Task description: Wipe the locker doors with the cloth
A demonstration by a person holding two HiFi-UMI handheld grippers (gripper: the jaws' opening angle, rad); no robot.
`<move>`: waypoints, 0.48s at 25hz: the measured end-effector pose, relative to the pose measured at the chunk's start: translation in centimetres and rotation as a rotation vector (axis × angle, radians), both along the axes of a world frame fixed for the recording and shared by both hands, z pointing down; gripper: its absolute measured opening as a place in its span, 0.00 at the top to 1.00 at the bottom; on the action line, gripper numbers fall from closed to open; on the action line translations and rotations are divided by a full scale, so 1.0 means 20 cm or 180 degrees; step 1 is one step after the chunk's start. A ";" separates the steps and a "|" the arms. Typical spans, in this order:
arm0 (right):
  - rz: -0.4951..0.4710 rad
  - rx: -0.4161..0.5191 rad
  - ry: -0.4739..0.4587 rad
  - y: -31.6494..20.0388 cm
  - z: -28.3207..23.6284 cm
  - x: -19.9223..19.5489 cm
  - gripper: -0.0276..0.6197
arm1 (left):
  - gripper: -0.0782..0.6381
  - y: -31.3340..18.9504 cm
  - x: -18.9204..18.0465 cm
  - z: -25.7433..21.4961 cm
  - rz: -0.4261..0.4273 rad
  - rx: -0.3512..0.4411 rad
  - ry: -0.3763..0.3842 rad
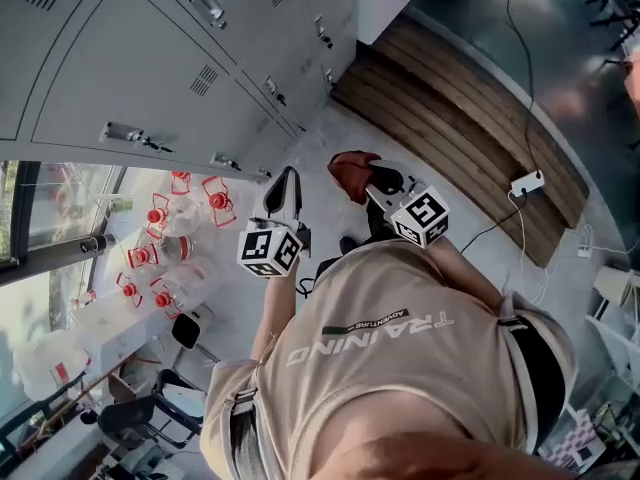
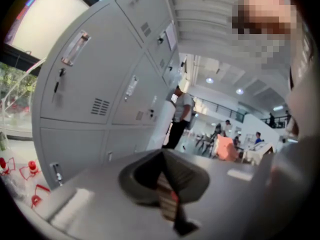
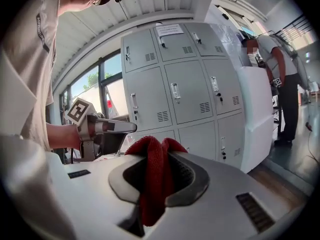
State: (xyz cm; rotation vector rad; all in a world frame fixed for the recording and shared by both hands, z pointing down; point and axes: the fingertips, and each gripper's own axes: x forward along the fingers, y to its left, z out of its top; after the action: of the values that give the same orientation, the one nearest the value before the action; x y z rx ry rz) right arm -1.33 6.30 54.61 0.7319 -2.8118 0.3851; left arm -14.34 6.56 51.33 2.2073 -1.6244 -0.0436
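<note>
A bank of grey lockers (image 1: 150,58) fills the upper left of the head view, and it also shows ahead in the left gripper view (image 2: 100,84) and the right gripper view (image 3: 185,89). My right gripper (image 1: 372,181) is shut on a red cloth (image 1: 349,171), held some way off the doors. In its own view the cloth (image 3: 150,194) bunches up between the jaws and hangs down over them. My left gripper (image 1: 284,194) is held beside it, to the left, shut with nothing in it (image 2: 167,186). It appears from the side (image 3: 107,127) in the right gripper view.
Several water bottles with red caps (image 1: 165,238) stand below the lockers by a window. A wooden platform (image 1: 450,118) runs to the right, with a power strip (image 1: 527,183) and cable beside it. A person (image 3: 282,79) stands by a white cabinet (image 3: 255,119). Office chairs (image 1: 150,408) stand behind me.
</note>
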 end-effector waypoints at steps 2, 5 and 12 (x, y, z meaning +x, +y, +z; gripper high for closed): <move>-0.0157 0.0015 -0.0031 -0.09 -0.02 -0.04 0.89 | 0.88 -0.04 -0.02 -0.01 -0.0152 -0.0042 -0.0052; -0.0392 0.0134 -0.0077 -0.26 -0.07 -0.07 0.89 | 0.88 -0.17 -0.02 -0.06 -0.0290 0.0005 -0.0173; -0.0742 0.0122 -0.0115 -0.66 -0.02 -0.04 0.89 | 0.88 -0.52 0.09 -0.09 -0.0487 -0.0024 -0.0412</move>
State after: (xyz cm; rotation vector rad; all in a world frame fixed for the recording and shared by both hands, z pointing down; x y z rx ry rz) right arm -2.22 -6.95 54.30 0.4006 -2.9024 0.3070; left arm -12.55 -3.77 49.43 2.1148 -1.8577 0.0642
